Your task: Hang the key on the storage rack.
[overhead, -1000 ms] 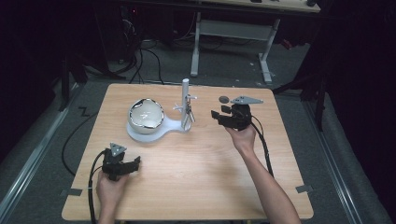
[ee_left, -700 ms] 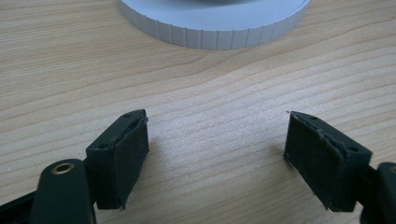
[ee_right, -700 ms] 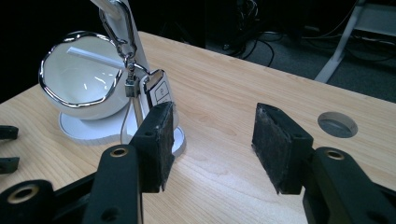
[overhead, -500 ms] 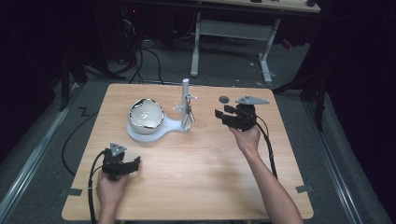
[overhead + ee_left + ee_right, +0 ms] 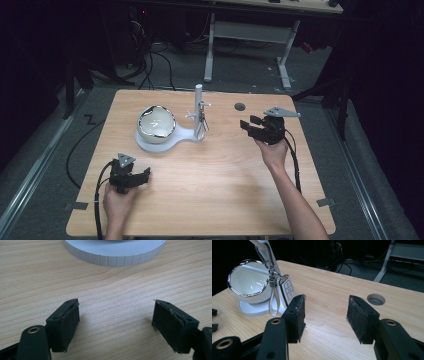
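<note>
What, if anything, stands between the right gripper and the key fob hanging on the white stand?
Nothing visible does. The right gripper is open, with bare table between its jaws and the key fob, which hangs from the white stand beside the bowl.

The table (image 5: pixel 220 195) is showing pale, matt wood with a fine grain. The white stand (image 5: pixel 249 307) is looking like smooth plastic, its bowl (image 5: pixel 156 121) gleaming glossy inside a shiny chrome rim. The key fob (image 5: pixel 288 290) is shining like metal (with a smooth white strap). The grippers' black pads (image 5: pixel 359 317) are looking rough, rubbery and worn.
</note>
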A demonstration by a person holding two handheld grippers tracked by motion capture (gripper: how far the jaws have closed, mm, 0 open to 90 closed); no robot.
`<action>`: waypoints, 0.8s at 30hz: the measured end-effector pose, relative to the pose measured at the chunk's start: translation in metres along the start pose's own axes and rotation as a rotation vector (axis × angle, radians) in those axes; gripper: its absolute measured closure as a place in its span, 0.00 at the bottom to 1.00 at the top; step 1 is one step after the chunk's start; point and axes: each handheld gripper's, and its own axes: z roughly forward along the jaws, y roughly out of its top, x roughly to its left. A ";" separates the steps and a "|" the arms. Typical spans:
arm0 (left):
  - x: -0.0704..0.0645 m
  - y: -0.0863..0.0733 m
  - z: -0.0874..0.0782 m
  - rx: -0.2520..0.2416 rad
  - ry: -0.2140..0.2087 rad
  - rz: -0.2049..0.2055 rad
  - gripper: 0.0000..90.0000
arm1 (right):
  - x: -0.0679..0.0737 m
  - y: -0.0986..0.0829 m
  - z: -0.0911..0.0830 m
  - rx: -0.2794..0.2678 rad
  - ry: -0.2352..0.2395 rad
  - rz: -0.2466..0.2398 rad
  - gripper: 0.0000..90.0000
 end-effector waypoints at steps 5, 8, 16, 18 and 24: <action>0.000 0.000 0.000 0.000 0.000 0.000 0.25 | -0.005 -0.004 -0.009 -0.015 -0.007 0.011 0.54; 0.000 0.000 0.000 0.000 0.000 0.000 0.25 | -0.006 -0.006 -0.012 -0.013 -0.010 0.012 0.54; 0.000 0.000 0.000 0.000 0.000 0.000 0.25 | -0.006 -0.011 -0.020 -0.020 -0.012 0.015 0.54; 0.000 0.000 0.000 0.000 0.000 0.000 0.25 | -0.006 -0.012 -0.021 -0.016 -0.013 0.014 0.54; 0.000 0.000 0.000 0.000 0.000 0.000 0.25 | -0.008 -0.017 -0.026 -0.022 -0.017 0.021 0.54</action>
